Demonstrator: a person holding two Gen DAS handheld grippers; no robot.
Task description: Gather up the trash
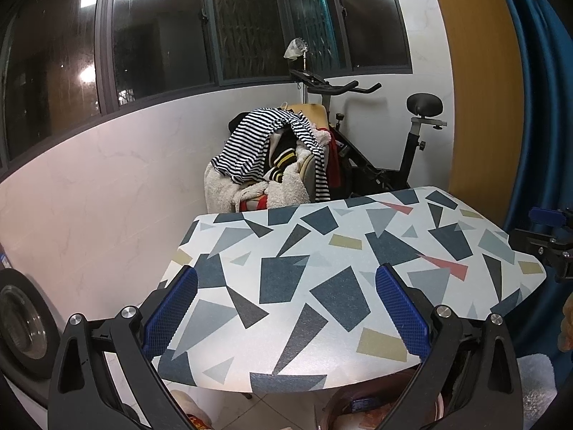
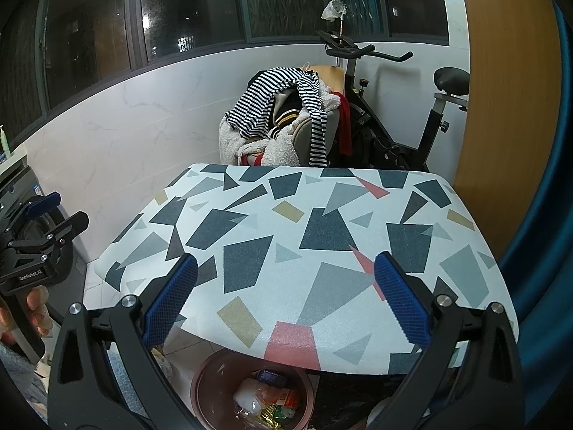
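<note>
Only one text can be read: the white letters "GenRobot.AI" stand on the black body of the left tongs [image 2: 53, 211], seen at the left edge of the right wrist view.

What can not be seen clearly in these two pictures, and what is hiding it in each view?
- Trash bin, right wrist view: the table covers its far rim, the bottom edge cuts its near side; items inside are too small to name.
- Trash bin, left wrist view: mostly behind the table and left gripper.
- Floor under the table: hidden in both views.
- Right gripper, left wrist view: cut off by the edge.
</note>
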